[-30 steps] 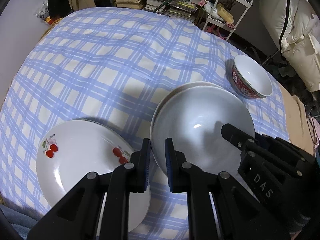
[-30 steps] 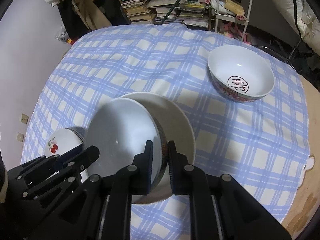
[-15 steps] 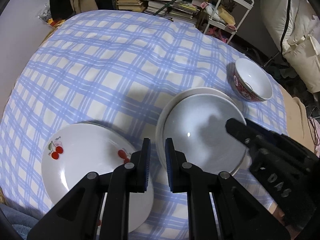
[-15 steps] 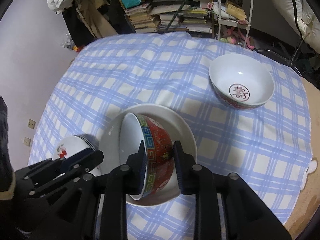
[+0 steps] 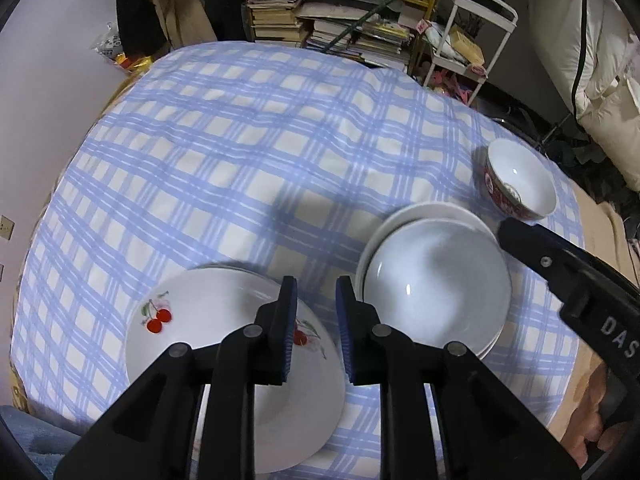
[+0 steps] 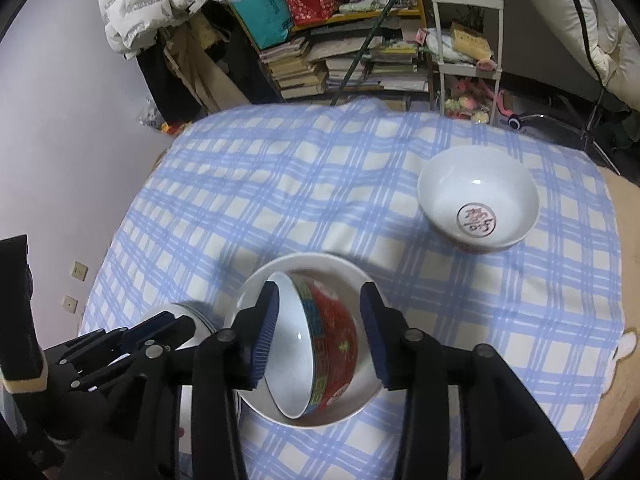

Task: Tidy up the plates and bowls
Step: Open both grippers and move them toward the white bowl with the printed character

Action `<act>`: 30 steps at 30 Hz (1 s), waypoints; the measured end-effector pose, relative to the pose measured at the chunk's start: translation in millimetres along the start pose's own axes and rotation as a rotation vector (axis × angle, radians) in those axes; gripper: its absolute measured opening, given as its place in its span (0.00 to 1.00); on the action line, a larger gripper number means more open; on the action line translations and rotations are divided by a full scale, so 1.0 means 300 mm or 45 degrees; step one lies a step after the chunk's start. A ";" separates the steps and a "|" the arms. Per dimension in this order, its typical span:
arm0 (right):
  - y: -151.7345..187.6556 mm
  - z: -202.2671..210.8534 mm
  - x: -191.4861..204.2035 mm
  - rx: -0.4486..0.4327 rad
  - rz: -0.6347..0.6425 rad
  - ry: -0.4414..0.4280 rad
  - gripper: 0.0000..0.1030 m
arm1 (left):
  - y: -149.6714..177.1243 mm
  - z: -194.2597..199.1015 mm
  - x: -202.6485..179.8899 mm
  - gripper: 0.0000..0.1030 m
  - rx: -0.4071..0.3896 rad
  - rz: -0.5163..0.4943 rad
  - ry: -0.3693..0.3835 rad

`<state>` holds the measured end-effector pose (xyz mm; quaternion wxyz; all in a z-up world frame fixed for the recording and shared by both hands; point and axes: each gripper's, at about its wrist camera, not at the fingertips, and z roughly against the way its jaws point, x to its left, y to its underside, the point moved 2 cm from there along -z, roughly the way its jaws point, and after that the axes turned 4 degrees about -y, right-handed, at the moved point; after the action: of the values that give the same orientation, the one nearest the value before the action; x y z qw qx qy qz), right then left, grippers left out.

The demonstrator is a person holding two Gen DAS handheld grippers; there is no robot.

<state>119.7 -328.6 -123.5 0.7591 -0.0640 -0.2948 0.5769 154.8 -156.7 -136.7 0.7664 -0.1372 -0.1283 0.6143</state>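
A red patterned bowl (image 6: 332,344) leans on its side in a white plate (image 6: 320,260); in the left wrist view its white inside (image 5: 436,288) faces the camera. My right gripper (image 6: 319,300) straddles it, jaws opening. The right pad (image 6: 372,332) stands clear of the bowl; the left pad sits close by the rim. My left gripper (image 5: 317,292) hovers between the cherry plate (image 5: 224,340) and the white plate (image 5: 420,210), jaws opening slightly with nothing between them. A second bowl (image 6: 478,200) with a red character inside stands upright at the far right.
A blue checked cloth (image 5: 240,152) covers the table, with bare wood at its right edge (image 6: 624,280). Behind the table are stacked books (image 5: 360,36) and a white cart (image 5: 464,40). The left gripper (image 6: 120,344) shows at the lower left of the right wrist view.
My right jaws have spread and released the red bowl, which now leans in the white plate. Both grippers have risen. The left jaws have parted a little.
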 end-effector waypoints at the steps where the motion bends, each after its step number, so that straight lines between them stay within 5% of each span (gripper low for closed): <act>1: -0.006 0.015 -0.002 -0.016 -0.009 0.002 0.51 | -0.009 0.006 0.006 0.20 -0.006 0.003 0.002; 7: -0.047 0.108 -0.021 -0.136 -0.016 0.058 0.79 | -0.064 0.035 0.032 0.39 -0.051 0.018 -0.011; 11: -0.079 0.141 -0.059 -0.196 -0.034 0.089 0.91 | -0.108 0.032 0.032 0.71 -0.050 0.034 -0.042; 30: -0.182 0.169 -0.310 -0.271 -0.248 0.168 0.98 | -0.266 -0.052 -0.251 0.72 -0.081 -0.161 0.083</act>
<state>124.1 -443.6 -92.9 0.8180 -0.1531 -0.3085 0.4606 216.7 -247.7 -124.0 0.8026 -0.1730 -0.1313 0.5556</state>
